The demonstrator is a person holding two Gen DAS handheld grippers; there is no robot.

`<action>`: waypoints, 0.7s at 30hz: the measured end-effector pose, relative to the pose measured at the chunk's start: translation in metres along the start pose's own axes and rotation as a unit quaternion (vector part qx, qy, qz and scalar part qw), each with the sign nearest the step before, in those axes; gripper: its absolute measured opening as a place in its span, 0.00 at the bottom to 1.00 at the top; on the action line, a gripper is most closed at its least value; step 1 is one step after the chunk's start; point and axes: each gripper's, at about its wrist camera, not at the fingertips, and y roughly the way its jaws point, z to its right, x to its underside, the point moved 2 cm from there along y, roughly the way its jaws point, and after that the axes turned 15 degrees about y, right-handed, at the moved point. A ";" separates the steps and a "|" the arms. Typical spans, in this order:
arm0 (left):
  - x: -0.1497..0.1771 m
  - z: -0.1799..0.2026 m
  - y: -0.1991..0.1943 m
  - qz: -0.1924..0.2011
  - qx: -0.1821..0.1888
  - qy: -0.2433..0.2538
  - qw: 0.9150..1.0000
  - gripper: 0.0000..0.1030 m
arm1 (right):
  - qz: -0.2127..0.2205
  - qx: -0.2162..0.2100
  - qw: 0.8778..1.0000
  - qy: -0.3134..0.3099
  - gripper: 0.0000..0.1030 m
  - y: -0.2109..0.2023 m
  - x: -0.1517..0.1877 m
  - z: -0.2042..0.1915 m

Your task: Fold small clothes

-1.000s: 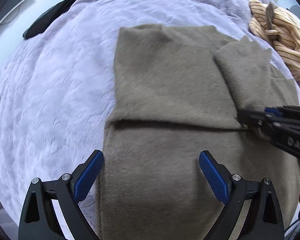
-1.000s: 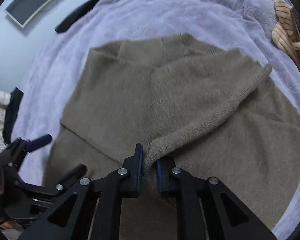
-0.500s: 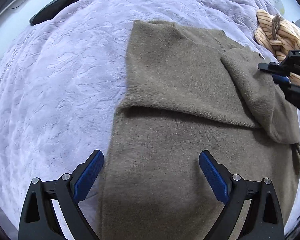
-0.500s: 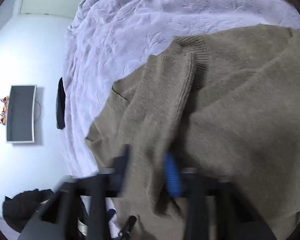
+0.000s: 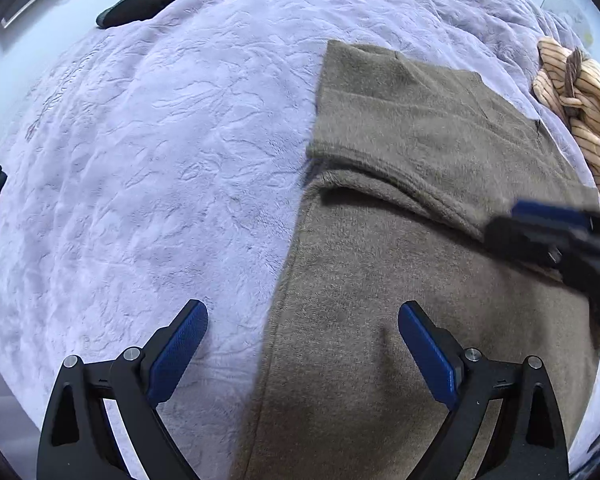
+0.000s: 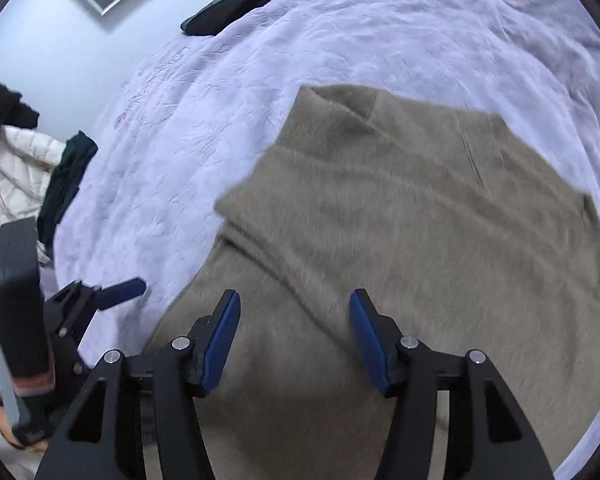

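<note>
Olive-brown sweater (image 5: 440, 240) lies part-folded on lilac bed blanket (image 5: 160, 160) | left claw (image 5: 302, 354) spread wide over its edge, empty | right claw (image 6: 294, 338) parted above the knit, empty

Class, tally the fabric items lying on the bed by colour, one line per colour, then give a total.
Taupe-brown: 1, the sweater
Cream with brown stripes: 1, the striped garment
Black: 1, the dark item at the bed's far edge
Lavender: 1, the blanket beneath them
Total: 4
</note>
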 end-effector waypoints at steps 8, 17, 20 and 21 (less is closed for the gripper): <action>-0.049 -0.007 -0.015 0.049 -0.001 -0.012 0.999 0.94 | 0.047 -0.062 0.934 0.350 0.59 -0.072 0.079 0.171; -0.107 0.019 0.025 0.037 -0.004 0.001 0.999 0.94 | 0.125 -0.114 0.833 0.527 0.08 -0.081 0.117 0.269; -0.111 0.030 0.029 0.036 -0.011 0.025 0.999 0.94 | 0.155 -0.121 0.825 0.529 0.08 -0.089 0.108 0.270; -0.109 0.032 0.035 0.028 -0.017 0.034 0.999 0.94 | 0.167 -0.122 0.825 0.527 0.08 -0.094 0.108 0.271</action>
